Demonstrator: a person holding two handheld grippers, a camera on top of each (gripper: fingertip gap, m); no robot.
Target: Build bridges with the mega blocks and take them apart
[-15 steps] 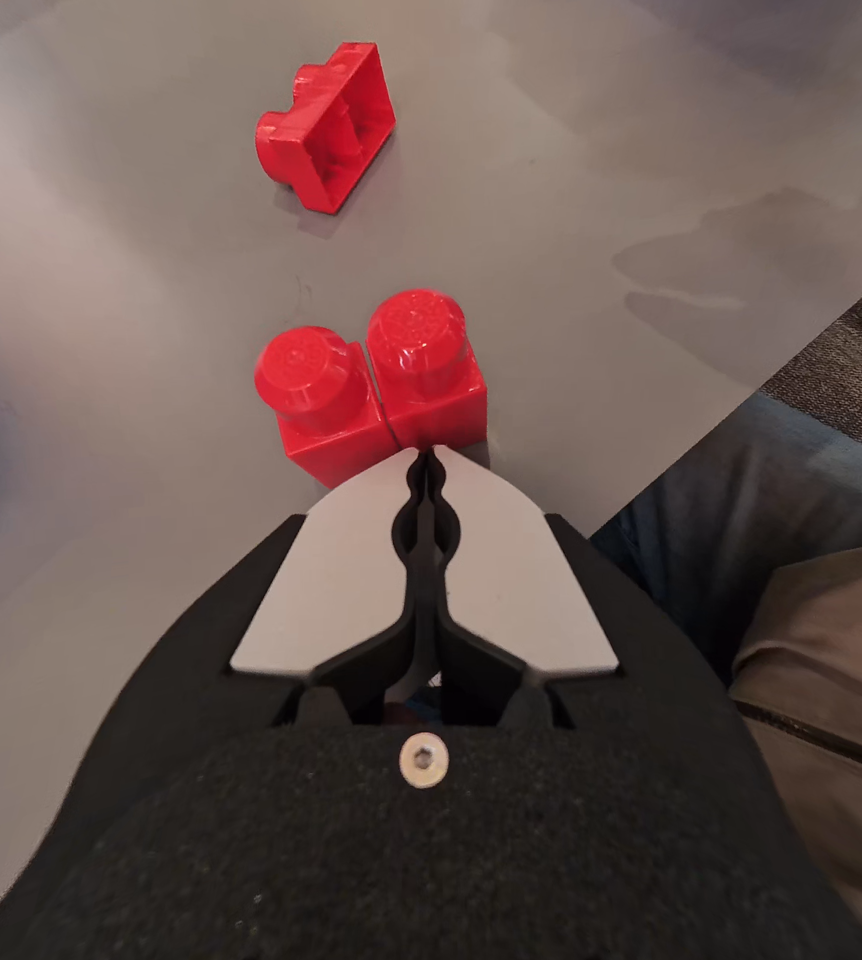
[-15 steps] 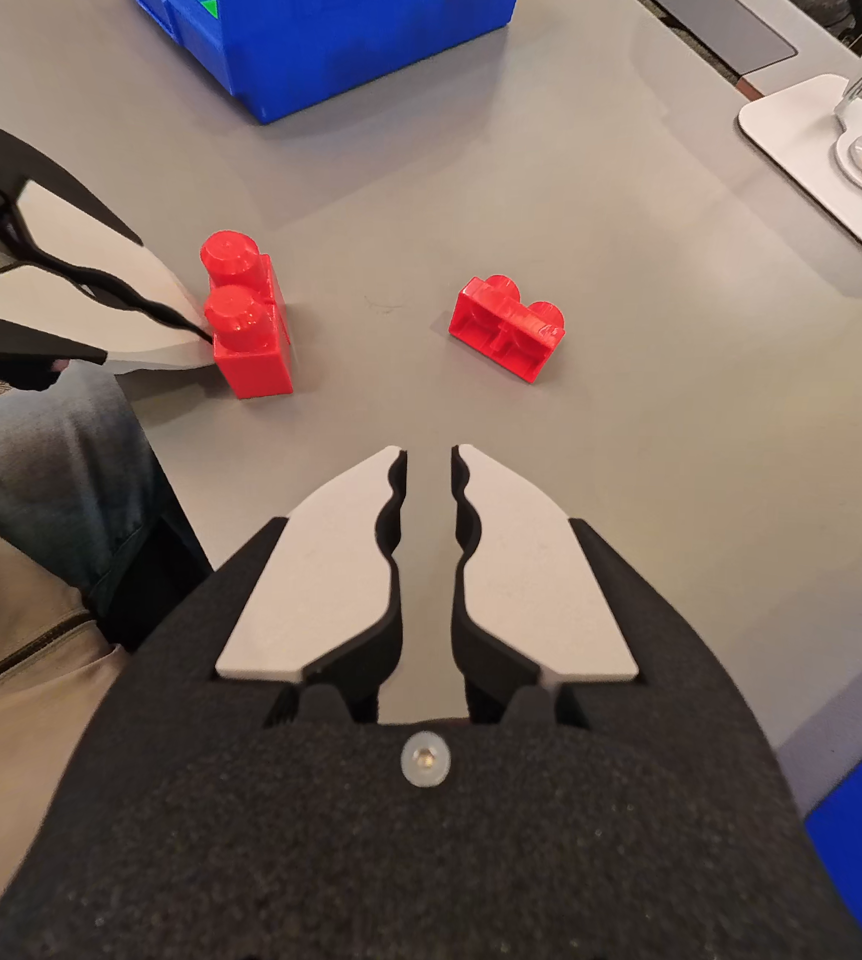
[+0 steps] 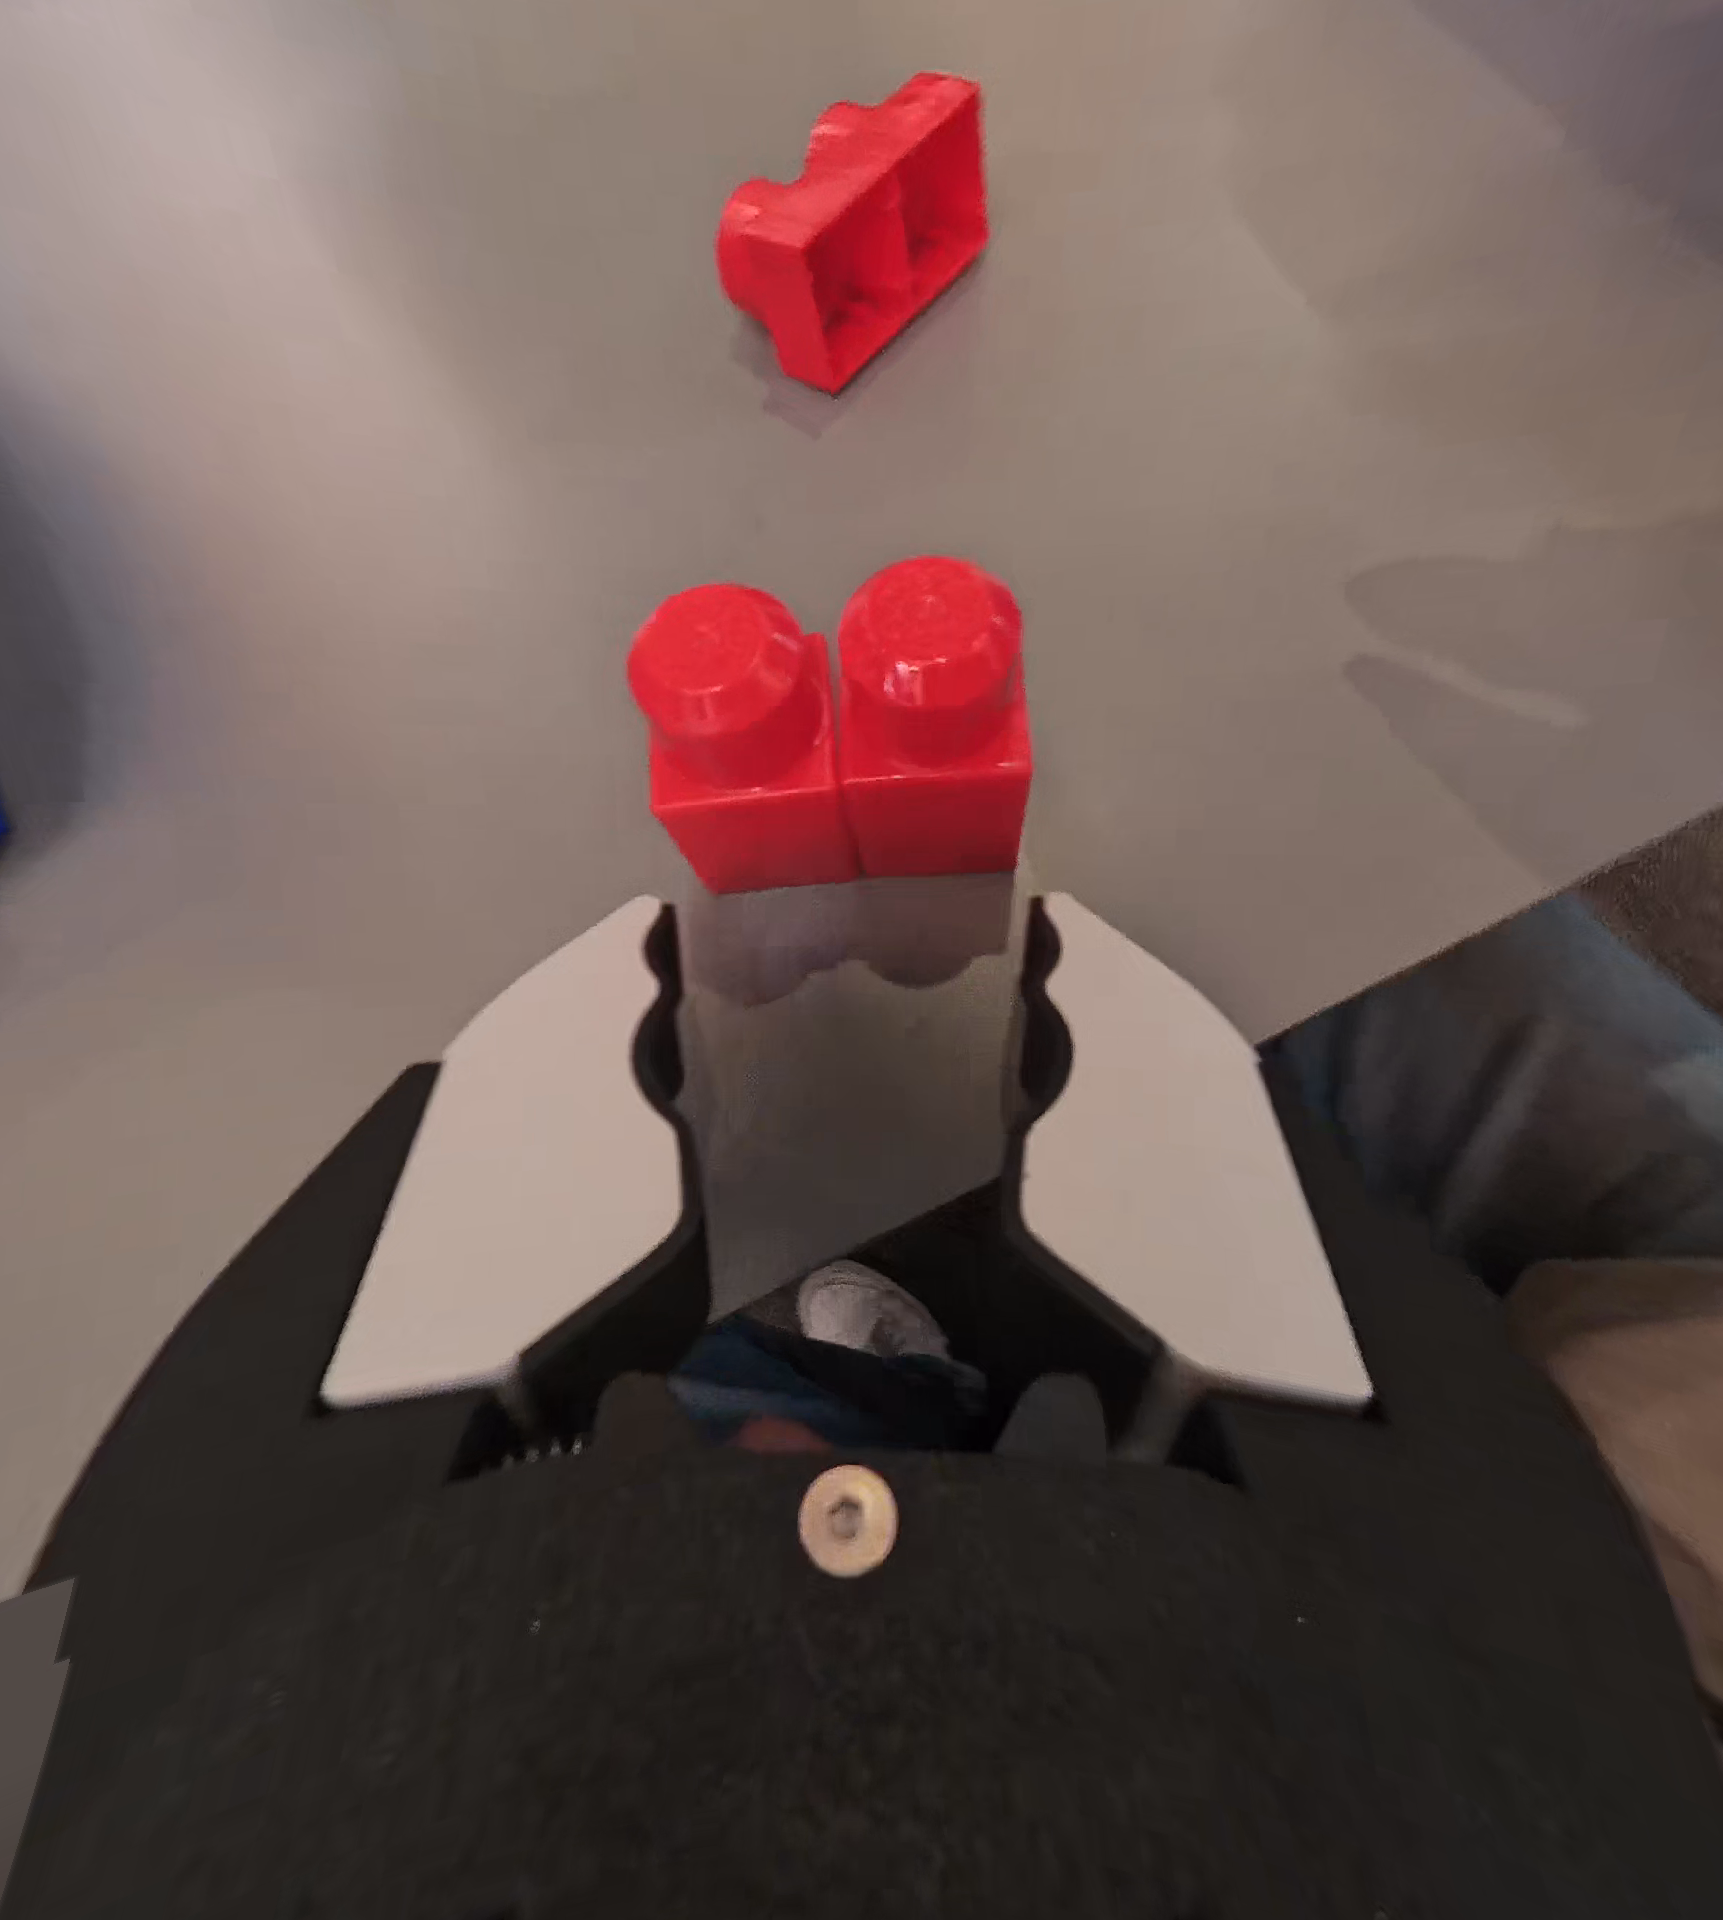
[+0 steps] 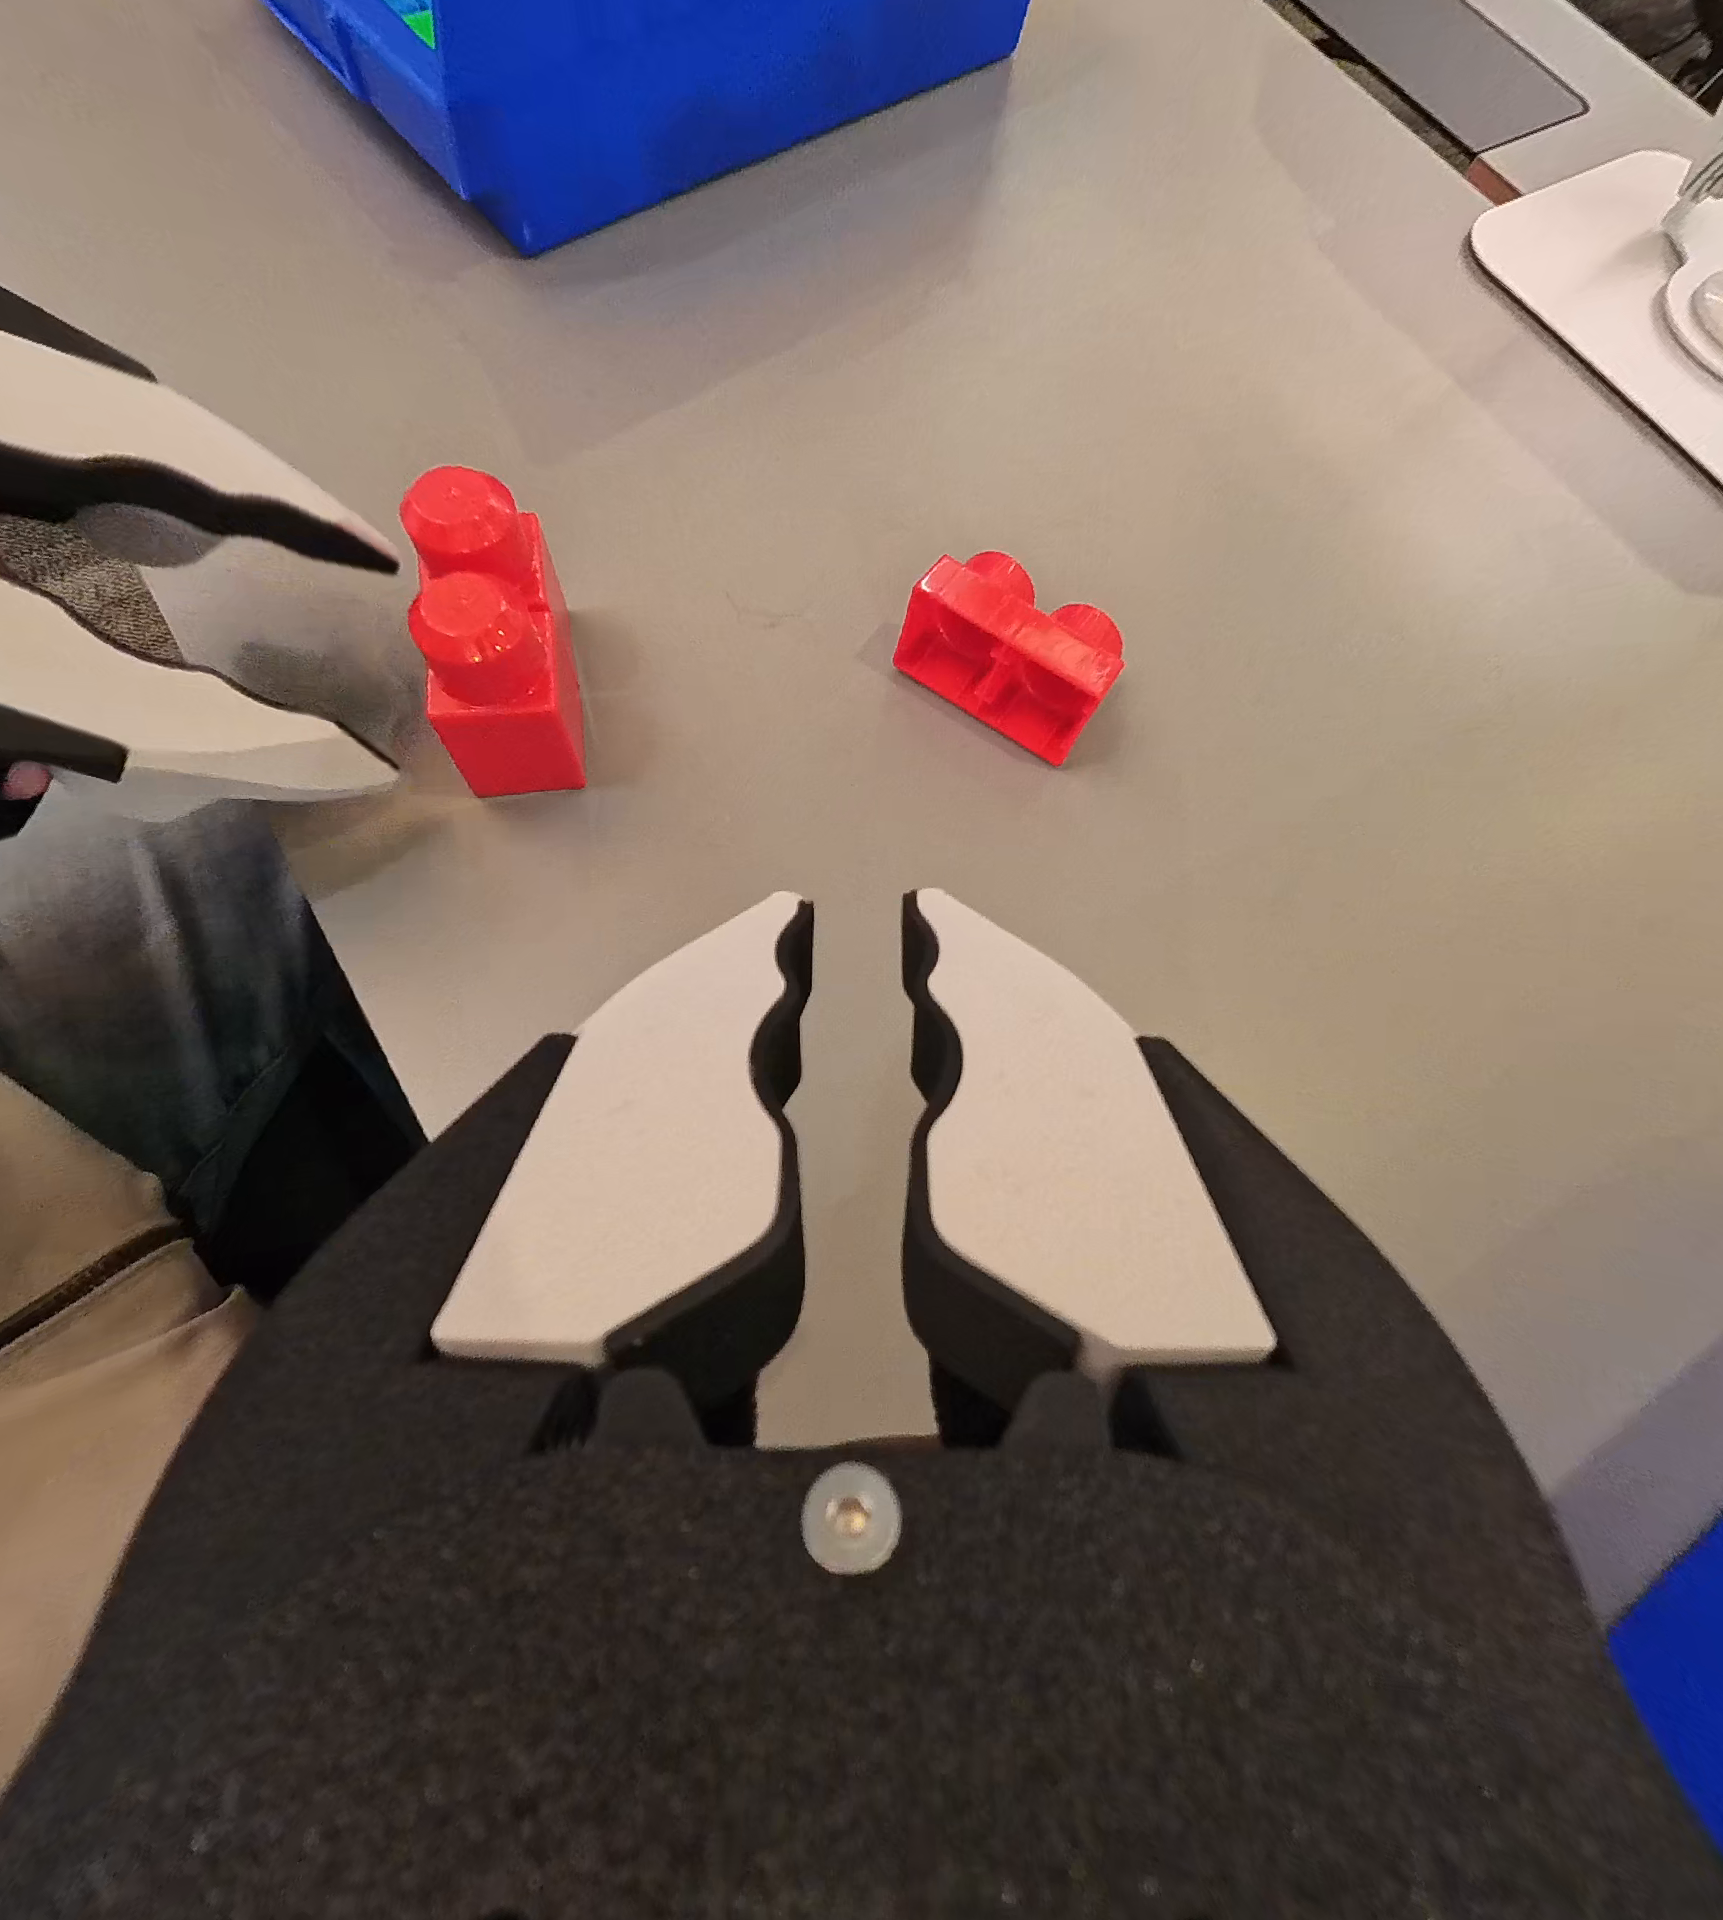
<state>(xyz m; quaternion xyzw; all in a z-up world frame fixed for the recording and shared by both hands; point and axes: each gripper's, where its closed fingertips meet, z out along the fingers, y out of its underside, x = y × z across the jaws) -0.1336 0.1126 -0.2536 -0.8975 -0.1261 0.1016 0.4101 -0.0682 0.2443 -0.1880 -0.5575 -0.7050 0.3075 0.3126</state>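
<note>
**Near the worktop's front edge: two upright red blocks and one tipped over**

At mid-frame in the left wrist view, two small red plastic single-stud blocks (image 3: 836, 748) stand upright and pressed side by side on the smooth grey worktop (image 3: 265, 416), studs pointing up. The left hand-held gripper (image 3: 841, 920), with black foam body and pale grey finger plates, sits just short of them with its fingers spread wide; nothing is between them, and the pair stands in line with the gap, just beyond the tips. In the right wrist view the same gripper (image 4: 389, 665) comes in from the left edge of the frame, its tips right beside the pair (image 4: 504, 655); whether they touch is unclear because of blur.

Further up the frame, a red plastic two-stud block (image 3: 857, 229) lies tipped on its side, well apart from the pair, its hollow underside facing the left camera. In the right wrist view it (image 4: 1008, 655) lies right of centre.

The right hand-held gripper (image 4: 857, 909) is at lower centre, released, with a narrow gap between its fingers and bare worktop beneath. A blue plastic bin (image 4: 649, 94) stands at the top of the frame, and a white flat base with a metal stand (image 4: 1657, 281) sits at upper right. A person's trouser leg (image 4: 109, 987) shows at lower left beyond the worktop's edge.
</note>
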